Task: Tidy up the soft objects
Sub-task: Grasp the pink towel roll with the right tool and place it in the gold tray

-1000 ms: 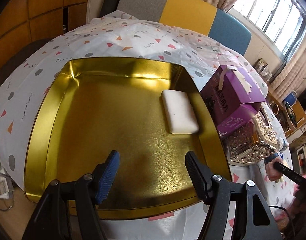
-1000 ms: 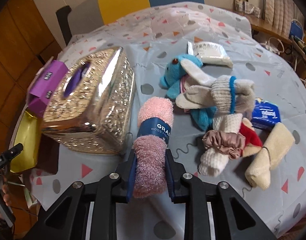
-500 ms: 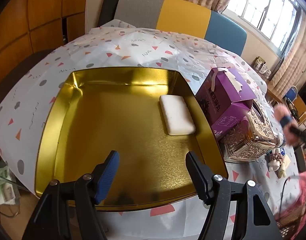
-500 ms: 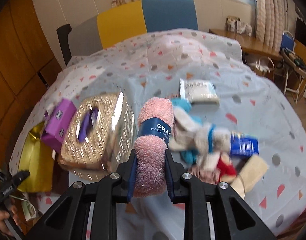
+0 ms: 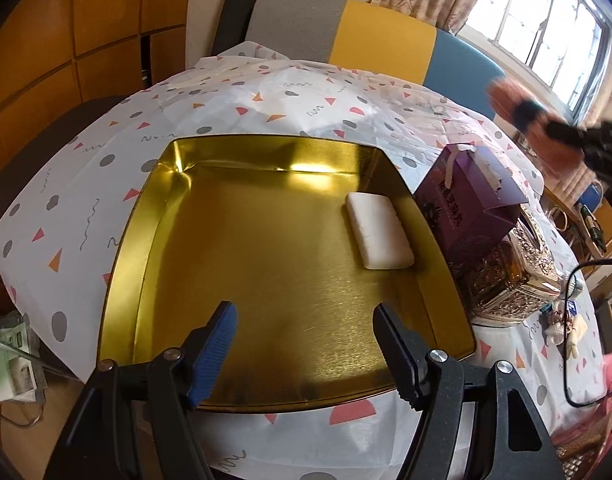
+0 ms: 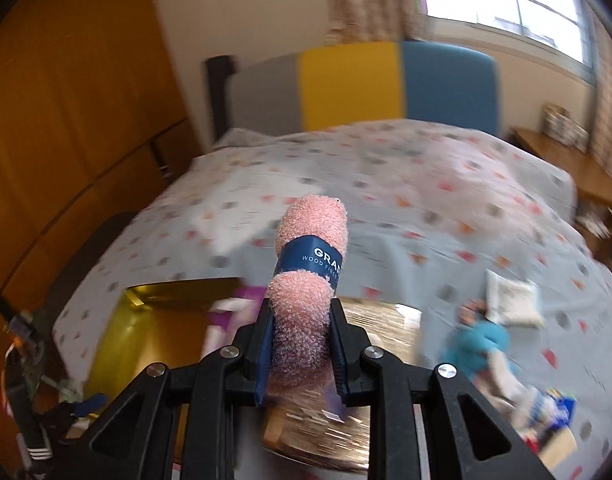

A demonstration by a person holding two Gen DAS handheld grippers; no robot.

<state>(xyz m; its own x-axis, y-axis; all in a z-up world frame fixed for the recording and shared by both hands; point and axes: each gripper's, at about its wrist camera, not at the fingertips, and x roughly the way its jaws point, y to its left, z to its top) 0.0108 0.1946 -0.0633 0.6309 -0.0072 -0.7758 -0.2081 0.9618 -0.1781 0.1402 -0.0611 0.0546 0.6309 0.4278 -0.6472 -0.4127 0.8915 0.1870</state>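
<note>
A pink rolled towel (image 6: pixel 306 300) with a dark blue paper band is clamped in my right gripper (image 6: pixel 302 344), lifted above the table. From the left wrist view the same pink rolled towel (image 5: pixel 506 100) appears blurred at the upper right, high over the purple box. My left gripper (image 5: pixel 306 344) stands open over the near edge of the gold tray (image 5: pixel 154 216), nothing between its fingers. A white rectangular pad (image 5: pixel 378 230) lies inside the tray by its right wall. Other soft items, among them a blue plush toy (image 6: pixel 482 340), lie on the table at the right.
A purple box (image 5: pixel 466 200) and an ornate gold tissue box (image 5: pixel 514 276) stand right of the tray. A white packet (image 6: pixel 510 300) lies beyond the plush toy. A grey, yellow and blue chair back (image 5: pixel 346 28) stands behind the table. A black cable (image 5: pixel 570 320) hangs at the right.
My right gripper has risen off the table with the pink towel and swung left, over the gold tissue box toward the tray. The left gripper has hardly moved.
</note>
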